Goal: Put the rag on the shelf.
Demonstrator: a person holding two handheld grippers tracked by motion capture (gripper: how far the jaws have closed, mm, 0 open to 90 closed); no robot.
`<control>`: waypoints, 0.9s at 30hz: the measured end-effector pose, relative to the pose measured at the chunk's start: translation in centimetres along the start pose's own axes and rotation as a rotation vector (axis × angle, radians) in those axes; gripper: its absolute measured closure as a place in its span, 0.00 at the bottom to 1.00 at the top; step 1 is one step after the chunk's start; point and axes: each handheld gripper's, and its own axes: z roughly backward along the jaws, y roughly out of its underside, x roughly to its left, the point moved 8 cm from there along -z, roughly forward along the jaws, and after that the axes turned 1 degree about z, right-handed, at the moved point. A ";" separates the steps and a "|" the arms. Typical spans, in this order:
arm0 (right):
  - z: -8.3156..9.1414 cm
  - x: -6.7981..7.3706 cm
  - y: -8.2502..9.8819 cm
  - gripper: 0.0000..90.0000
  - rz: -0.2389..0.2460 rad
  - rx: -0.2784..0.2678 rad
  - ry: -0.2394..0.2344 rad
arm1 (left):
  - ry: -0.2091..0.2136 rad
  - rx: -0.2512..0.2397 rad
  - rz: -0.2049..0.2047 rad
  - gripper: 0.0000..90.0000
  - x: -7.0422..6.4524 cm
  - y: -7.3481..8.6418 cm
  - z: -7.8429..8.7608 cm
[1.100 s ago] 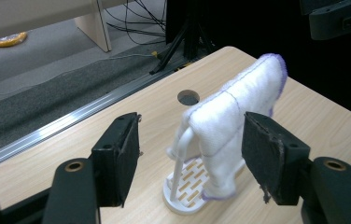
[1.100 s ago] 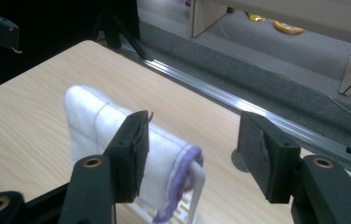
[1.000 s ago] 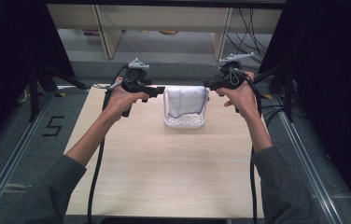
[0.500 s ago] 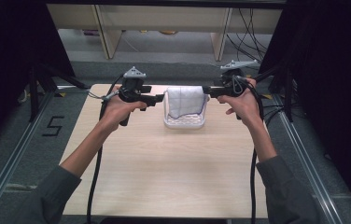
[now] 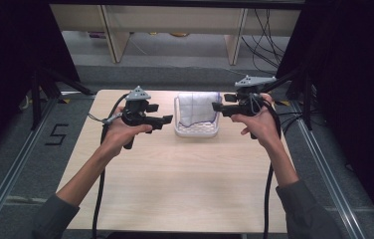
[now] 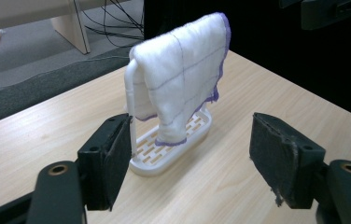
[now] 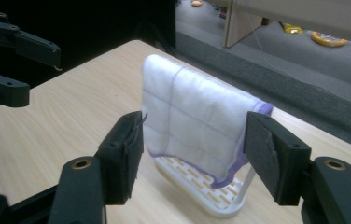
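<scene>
Cloth [image 5: 198, 108], white with thin grid lines and a purple stitched edge, hangs folded over the top bar of a small white rack [image 5: 196, 130] at the far middle of the table [image 5: 185, 194]. It looks soft and fluffy, and its lower corner falls close to the rack's slotted plastic base. The left hand-held gripper [image 5: 167, 120] sits just beside the rack on one side, the right hand-held gripper [image 5: 217, 107] on the other. Both point inward with their jaws spread wide and nothing between them. Flanking the rack this way probably lets each one reach an end of the cloth. Dark, rough pads [image 6: 276, 154] line the jaws, likely for grip on fabric. The pale wood-grain tabletop is smooth.
</scene>
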 end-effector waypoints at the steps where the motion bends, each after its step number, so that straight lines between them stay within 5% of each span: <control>1: 0.1 0.2 0.1 0.42 0.000 -0.006 0.000 | 0.009 -0.009 -0.006 0.32 0.0 0.2 0.1; 6: 0.3 1.4 1.2 0.42 0.000 -0.042 -0.044 | 0.021 -0.005 0.006 0.32 0.0 1.8 0.5; 11: 0.6 2.1 2.5 0.42 0.008 -0.054 -0.033 | 0.033 0.003 0.002 0.31 -0.4 3.8 1.1; 27: 0.1 3.4 6.7 0.43 0.011 -0.014 -0.045 | 0.053 0.018 -0.002 0.31 -1.1 7.8 1.4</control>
